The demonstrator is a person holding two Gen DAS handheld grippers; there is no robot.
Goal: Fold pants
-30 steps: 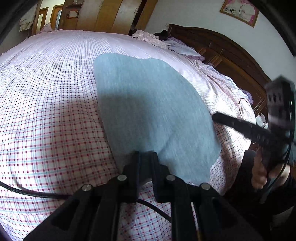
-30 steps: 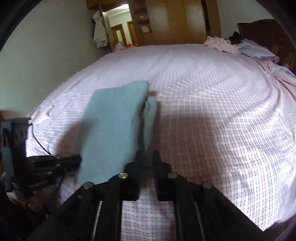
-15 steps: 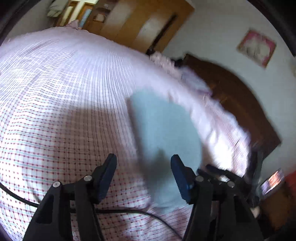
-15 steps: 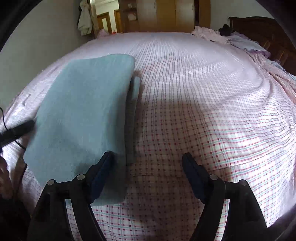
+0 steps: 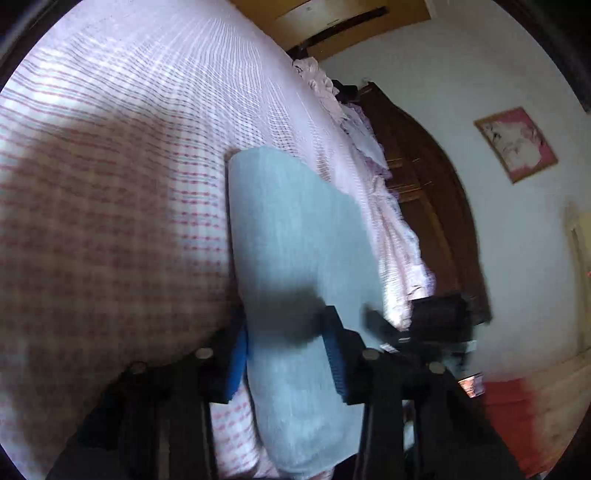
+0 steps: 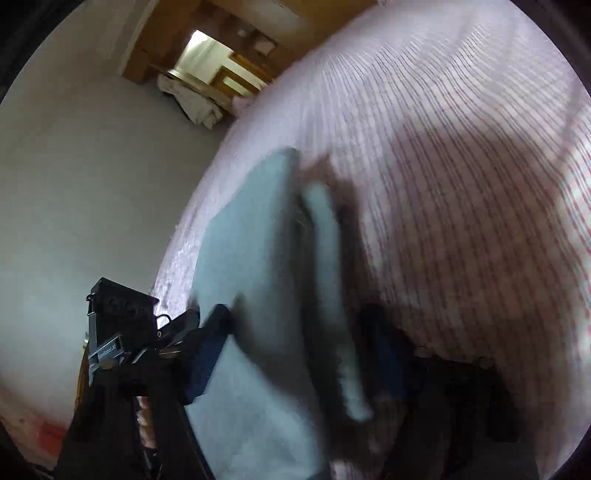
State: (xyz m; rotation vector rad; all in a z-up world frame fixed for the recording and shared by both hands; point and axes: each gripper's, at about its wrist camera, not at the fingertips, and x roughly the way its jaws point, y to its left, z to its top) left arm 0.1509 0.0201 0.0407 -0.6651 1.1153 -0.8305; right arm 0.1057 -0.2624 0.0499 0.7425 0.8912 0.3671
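pants (image 5: pixel 295 240) lie folded on the bed (image 5: pixel 110 184), near edge between both sets of fingers. left gripper (image 5: pixel 288 354) and right gripper (image 6: pixel 295 350) part open, just been closing, can't tell if pinching yet. Soft, limp, light cloth; grab near corners through all layers

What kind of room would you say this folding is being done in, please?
Most likely a bedroom: the pants lie on a bed with a checked pink sheet, a dark wooden headboard stands behind it, and a wooden wardrobe beyond.
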